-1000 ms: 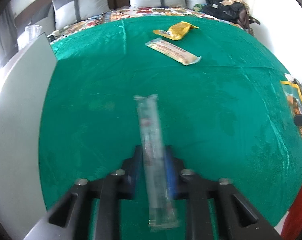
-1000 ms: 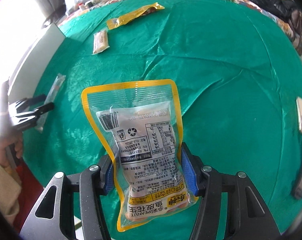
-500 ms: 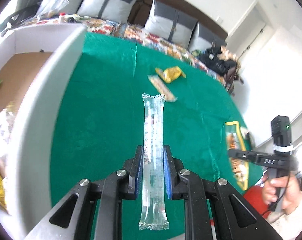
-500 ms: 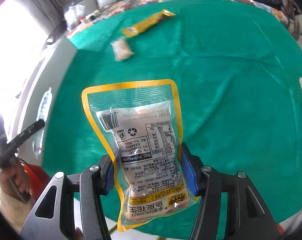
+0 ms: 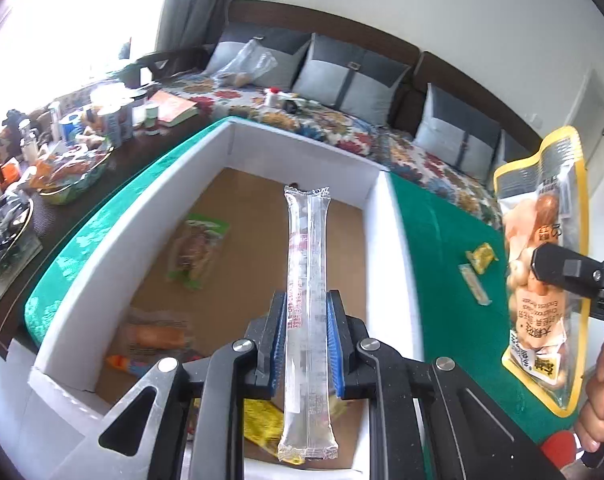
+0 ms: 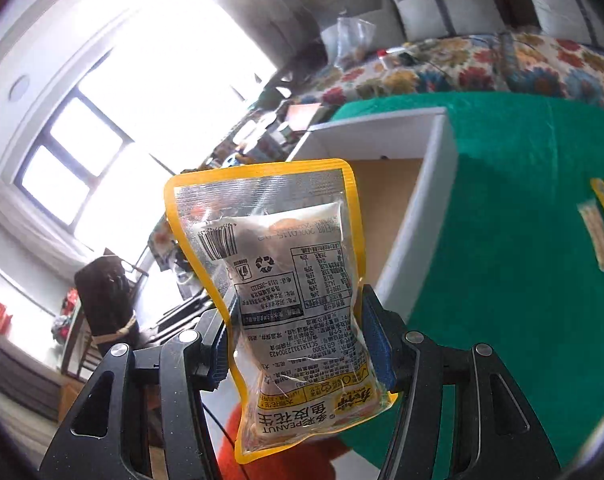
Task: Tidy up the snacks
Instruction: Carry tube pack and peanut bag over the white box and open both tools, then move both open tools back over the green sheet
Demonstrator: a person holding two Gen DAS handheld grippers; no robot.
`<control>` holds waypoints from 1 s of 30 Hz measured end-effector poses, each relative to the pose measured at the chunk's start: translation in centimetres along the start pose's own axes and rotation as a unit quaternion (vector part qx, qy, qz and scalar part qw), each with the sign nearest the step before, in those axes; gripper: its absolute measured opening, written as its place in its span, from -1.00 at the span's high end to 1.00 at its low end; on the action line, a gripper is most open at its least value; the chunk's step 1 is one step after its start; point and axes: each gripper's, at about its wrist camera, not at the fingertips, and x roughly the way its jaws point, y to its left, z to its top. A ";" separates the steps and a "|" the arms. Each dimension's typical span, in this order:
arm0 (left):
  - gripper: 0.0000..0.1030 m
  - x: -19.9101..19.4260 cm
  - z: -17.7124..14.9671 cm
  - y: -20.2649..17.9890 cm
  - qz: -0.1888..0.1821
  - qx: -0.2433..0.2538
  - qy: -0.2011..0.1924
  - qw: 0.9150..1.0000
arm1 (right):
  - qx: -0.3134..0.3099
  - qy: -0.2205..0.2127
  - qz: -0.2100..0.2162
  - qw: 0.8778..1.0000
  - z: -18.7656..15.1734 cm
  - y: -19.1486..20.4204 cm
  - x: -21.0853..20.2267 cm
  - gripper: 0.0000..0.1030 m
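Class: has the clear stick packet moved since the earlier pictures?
Yes. The clear stick packet went from above the green tablecloth to above the white box.

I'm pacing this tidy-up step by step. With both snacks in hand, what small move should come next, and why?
Probably lower the left hand-held gripper a little and let go: its clear stick pack already hangs over the white box, where other snacks lie. The right hand-held gripper, shut on the peanut pouch, is not yet over the box.

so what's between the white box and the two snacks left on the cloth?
Only bare green cloth between the white box and the two snacks, in the left wrist view.
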 end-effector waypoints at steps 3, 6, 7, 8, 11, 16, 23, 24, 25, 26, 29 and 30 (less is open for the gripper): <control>0.64 1.5 -1.2 2.5 0.038 -0.008 0.012 0.999 | -0.019 0.016 -0.009 1.000 -0.5 1.8 3.9 -0.15; 0.62 2.9 -2.8 4.1 0.071 -0.008 0.028 0.997 | -0.030 0.042 -0.030 0.998 -2.5 1.4 6.9 -0.22; 0.45 3.4 -3.0 4.3 0.079 -0.010 0.030 0.996 | -0.035 0.058 -0.044 0.997 -3.3 1.1 7.9 -0.32; 0.04 3.5 -3.4 4.6 0.082 -0.015 0.032 0.996 | -0.039 0.073 -0.055 0.995 -3.9 0.5 8.5 -0.39; -0.64 2.9 -4.3 5.1 0.088 -0.030 0.010 0.996 | -0.046 0.086 -0.067 0.993 -5.4 -1.1 8.5 -0.40; -0.64 2.1 -4.2 3.5 0.092 -0.026 -0.009 0.995 | -0.068 0.032 -0.083 0.994 -5.2 -3.3 3.6 -0.42; -0.65 -0.3 -3.0 -2.8 0.055 0.015 -0.042 0.997 | -0.113 -0.054 -0.207 0.970 -7.9 -11.7 -4.3 -0.61; -0.65 -0.5 -3.0 -4.3 0.043 0.026 -0.042 0.998 | -0.111 -0.050 -0.239 0.963 -9.1 -14.0 -5.1 -0.61; -0.65 -0.6 -3.0 -5.6 0.032 0.036 -0.041 0.998 | -0.102 -0.040 -0.273 0.956 -10.4 -16.7 -6.2 -0.61; -0.65 -0.6 -3.1 -7.3 0.018 0.050 -0.040 0.998 | -0.089 -0.029 -0.299 0.950 -11.7 -19.4 -7.4 -0.61; -0.68 -0.4 -3.5 -12.9 -0.027 0.092 -0.032 0.995 | -0.047 -0.022 -0.359 0.932 -15.4 -25.5 -11.4 -0.61; -0.71 -0.1 -3.8 -15.1 -0.046 0.105 -0.025 0.993 | -0.035 -0.026 -0.376 0.926 -16.4 -27.0 -12.6 -0.61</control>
